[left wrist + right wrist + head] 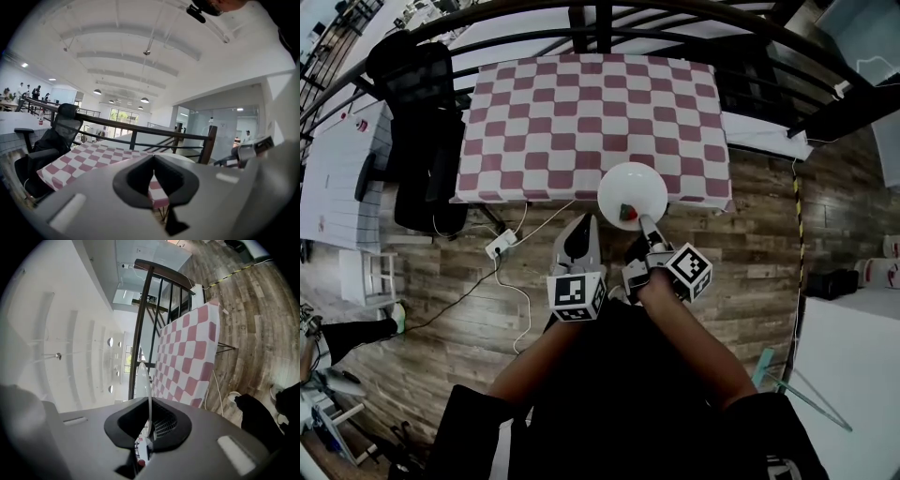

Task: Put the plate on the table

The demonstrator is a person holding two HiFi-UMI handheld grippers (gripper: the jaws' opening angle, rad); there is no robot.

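Observation:
A round white plate (633,190) with a small red and green mark near its rim hangs over the near edge of the table (581,122), which wears a red-and-white checked cloth. My right gripper (641,223) is shut on the plate's near rim. In the right gripper view the plate (143,380) shows edge-on, pinched between the jaws of the right gripper (150,427), with the checked table (187,357) beyond. My left gripper (581,230) hovers beside it, left of the plate and short of the table edge. In its own view the left gripper (153,165) has jaws together with nothing between them.
A black office chair (427,141) stands at the table's left side. A power strip (500,246) with white cables lies on the wooden floor below the table's near edge. A dark railing (600,28) runs behind the table. A white desk (337,169) is far left.

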